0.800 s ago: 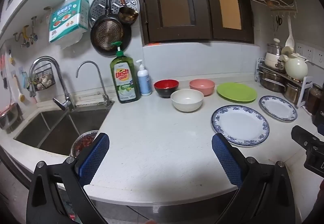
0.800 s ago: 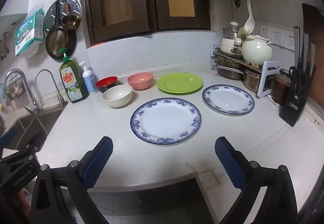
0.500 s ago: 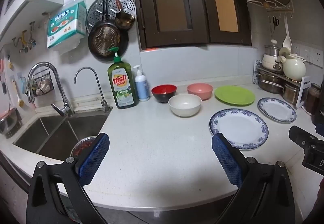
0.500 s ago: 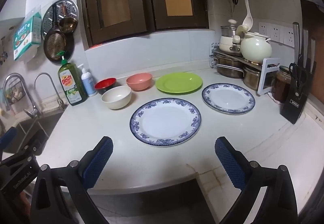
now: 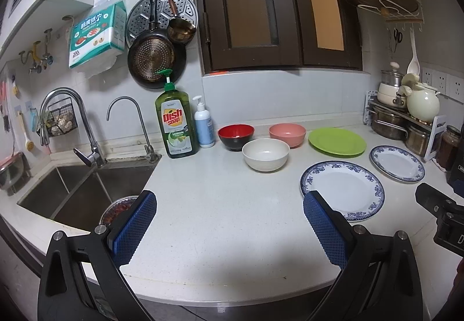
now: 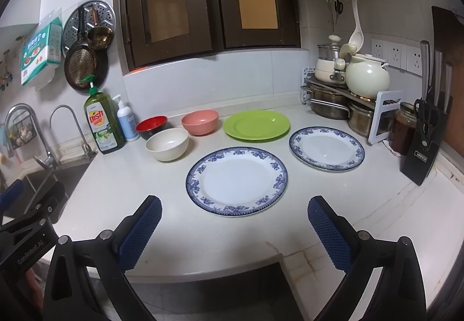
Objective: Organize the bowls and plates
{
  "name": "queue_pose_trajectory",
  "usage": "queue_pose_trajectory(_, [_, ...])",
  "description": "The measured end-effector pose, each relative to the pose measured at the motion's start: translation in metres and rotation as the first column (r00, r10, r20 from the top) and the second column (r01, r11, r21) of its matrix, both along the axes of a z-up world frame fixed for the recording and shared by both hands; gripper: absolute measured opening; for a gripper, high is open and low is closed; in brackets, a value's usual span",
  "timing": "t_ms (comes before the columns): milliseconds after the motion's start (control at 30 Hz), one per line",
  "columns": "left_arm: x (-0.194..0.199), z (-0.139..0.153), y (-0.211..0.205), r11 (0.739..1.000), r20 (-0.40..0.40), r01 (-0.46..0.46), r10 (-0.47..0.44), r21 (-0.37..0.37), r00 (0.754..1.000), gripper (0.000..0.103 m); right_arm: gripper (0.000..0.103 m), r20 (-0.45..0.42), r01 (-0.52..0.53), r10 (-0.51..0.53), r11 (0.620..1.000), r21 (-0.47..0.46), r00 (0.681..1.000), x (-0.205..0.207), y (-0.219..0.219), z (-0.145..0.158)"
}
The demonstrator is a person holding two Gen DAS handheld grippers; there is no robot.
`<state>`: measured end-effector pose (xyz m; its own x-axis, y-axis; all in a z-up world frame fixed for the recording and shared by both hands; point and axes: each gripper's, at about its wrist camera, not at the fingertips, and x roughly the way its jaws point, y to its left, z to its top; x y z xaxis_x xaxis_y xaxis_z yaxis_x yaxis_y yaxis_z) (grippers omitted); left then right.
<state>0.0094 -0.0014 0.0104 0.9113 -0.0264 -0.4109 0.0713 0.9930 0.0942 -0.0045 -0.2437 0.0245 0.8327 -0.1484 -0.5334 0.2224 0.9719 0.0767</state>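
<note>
On the white desk three bowls cluster near the soap bottle while three plates lie flat and apart to the right; both grippers, left gripper and right gripper, hover with jaws spread wide, empty. Flat plate rims offer little purchase, so the large blue-rimmed plate may slide or chip.

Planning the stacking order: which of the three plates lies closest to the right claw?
The larger blue-rimmed plate, directly ahead of the open right claw; the smaller blue-rimmed plate and green plate lie farther back.

White counter w/ plates, bowls
</note>
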Motion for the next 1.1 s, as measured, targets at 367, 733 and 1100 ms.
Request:
queue_pose_trajectory(367, [-0.0008,-0.0012,-0.0012,1.000,-0.010,0.008,-0.008,-0.007,1.000,0.103,0.102,0.005,0.000,0.000,1.000,0.001,1.000,-0.0019,-0.0015,0.0028])
queue_pose_trajectory(733, [-0.0010,-0.0001,-0.0024,1.000,-0.009,0.002,-0.002,-0.010,1.000,0.103,0.102,0.006,-0.001,0.001,1.000,-0.002,1.000,-0.0025,-0.0013,0.0024])
queue_pose_trajectory(1100, [0.0011,-0.0011,-0.0027,1.000,-0.022,0.007,-0.007,-0.019,1.000,0.103,0.102,0.007,-0.001,0.001,1.000,-0.008,1.000,-0.0050,-0.0037,0.0023])
